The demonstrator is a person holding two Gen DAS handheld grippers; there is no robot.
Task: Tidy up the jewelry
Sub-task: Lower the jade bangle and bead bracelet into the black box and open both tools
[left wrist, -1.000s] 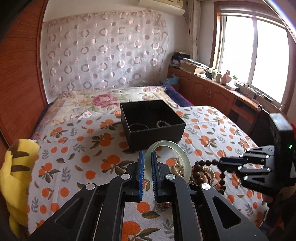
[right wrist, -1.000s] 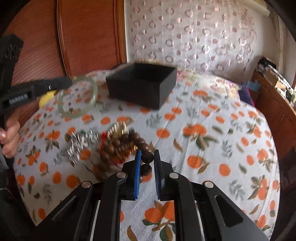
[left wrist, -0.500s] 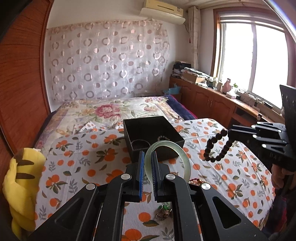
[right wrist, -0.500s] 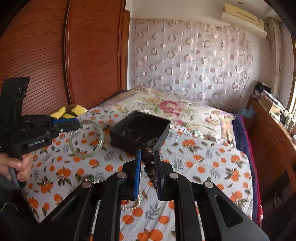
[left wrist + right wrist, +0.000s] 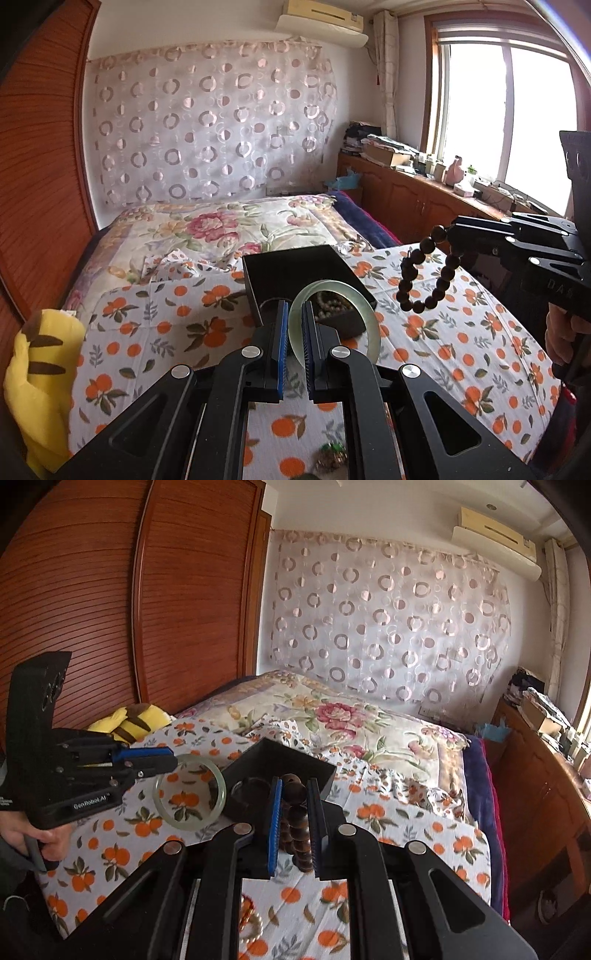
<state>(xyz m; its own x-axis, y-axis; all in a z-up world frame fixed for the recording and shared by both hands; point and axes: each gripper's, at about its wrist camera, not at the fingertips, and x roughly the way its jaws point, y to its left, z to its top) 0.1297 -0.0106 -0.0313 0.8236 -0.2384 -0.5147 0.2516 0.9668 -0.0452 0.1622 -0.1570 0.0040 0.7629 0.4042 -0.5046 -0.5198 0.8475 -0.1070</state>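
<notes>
Both tongs (image 5: 294, 314) (image 5: 295, 786) around lifted bracelets (image 5: 373, 325) (image 5: 430, 275).

A pale green bangle (image 5: 334, 321) stands on edge in the air, pinched at its left rim, just near of the open black box (image 5: 306, 280) on the bed. A dark brown bead bracelet (image 5: 428, 273) dangles right of the box, which holds other bracelets.

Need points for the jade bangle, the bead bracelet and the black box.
jade bangle (image 5: 371, 321): left wrist view, right side of its rim.
bead bracelet (image 5: 419, 306): left wrist view, bottom bead of the hanging loop.
black box (image 5: 295, 266): left wrist view, dark inner floor near the back.
</notes>
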